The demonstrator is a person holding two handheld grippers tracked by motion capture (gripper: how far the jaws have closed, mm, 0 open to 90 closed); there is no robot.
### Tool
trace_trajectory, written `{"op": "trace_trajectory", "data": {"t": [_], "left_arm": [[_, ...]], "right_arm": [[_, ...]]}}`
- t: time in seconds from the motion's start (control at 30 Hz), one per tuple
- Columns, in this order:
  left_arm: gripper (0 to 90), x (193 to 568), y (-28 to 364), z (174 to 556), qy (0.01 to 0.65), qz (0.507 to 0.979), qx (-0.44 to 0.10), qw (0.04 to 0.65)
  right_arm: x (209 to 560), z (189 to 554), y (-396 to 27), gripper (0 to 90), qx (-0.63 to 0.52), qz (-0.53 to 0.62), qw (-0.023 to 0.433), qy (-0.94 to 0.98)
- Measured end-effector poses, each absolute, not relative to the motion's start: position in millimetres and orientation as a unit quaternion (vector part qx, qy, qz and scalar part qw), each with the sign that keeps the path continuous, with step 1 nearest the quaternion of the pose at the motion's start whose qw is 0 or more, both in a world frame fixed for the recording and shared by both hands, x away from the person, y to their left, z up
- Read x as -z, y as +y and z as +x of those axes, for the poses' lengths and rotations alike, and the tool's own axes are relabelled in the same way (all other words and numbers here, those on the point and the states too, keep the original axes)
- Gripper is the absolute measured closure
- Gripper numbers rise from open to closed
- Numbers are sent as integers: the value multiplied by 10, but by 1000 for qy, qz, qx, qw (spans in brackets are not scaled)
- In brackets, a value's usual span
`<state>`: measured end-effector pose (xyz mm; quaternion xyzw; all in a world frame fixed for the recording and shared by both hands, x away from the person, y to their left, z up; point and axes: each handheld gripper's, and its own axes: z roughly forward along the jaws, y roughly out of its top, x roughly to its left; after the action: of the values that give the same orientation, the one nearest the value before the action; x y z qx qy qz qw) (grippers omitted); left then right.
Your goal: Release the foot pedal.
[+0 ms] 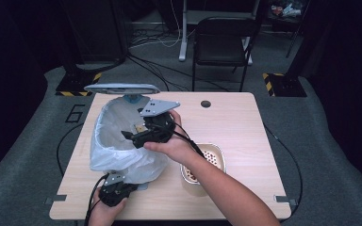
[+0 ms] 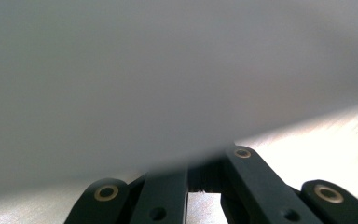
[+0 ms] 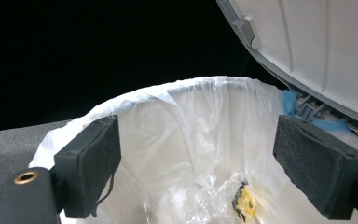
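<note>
Beneath the raised lid (image 3: pixel 317 42), crumpled wrapper (image 3: pixel 223 198) lies below right claw (image 3: pixel 196 175).

The high view looks forward and down from above the person's side of the surface (image 1: pixel 245 122), far enough off to take in the whole top, the floor around it and a chair (image 1: pixel 222 42) beyond. The left gripper view sits low, almost against the white bag (image 2: pixel 168 70), which blurs at that range, with a strip of the surface (image 2: pixel 326 140) to its right. The right gripper view looks along its tongs (image 3: pixel 198 163), close, down into the lined bin (image 3: pixel 200 121) under the raised lid (image 3: pixel 317 46). All three views share the bag.
</note>
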<state>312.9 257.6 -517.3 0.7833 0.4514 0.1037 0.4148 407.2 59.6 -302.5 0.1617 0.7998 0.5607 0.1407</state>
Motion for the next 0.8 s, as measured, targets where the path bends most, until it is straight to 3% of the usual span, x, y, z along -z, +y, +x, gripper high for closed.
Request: {"op": "trace_trajectory", "data": {"t": [0.5, 0.57, 0.8], "left_arm": [[761, 5074, 2592, 3095, 461, 769, -82, 434], [752, 5059, 2596, 3095, 464, 767, -73, 436], [711, 5012, 2631, 3091, 469, 761, -63, 443]], "right_arm": [[2981, 3842, 56, 252, -575, 163, 141, 790], [3024, 3824, -29, 264, -565, 166, 124, 799], [3089, 3727, -334, 277, -568, 177, 142, 791]]}}
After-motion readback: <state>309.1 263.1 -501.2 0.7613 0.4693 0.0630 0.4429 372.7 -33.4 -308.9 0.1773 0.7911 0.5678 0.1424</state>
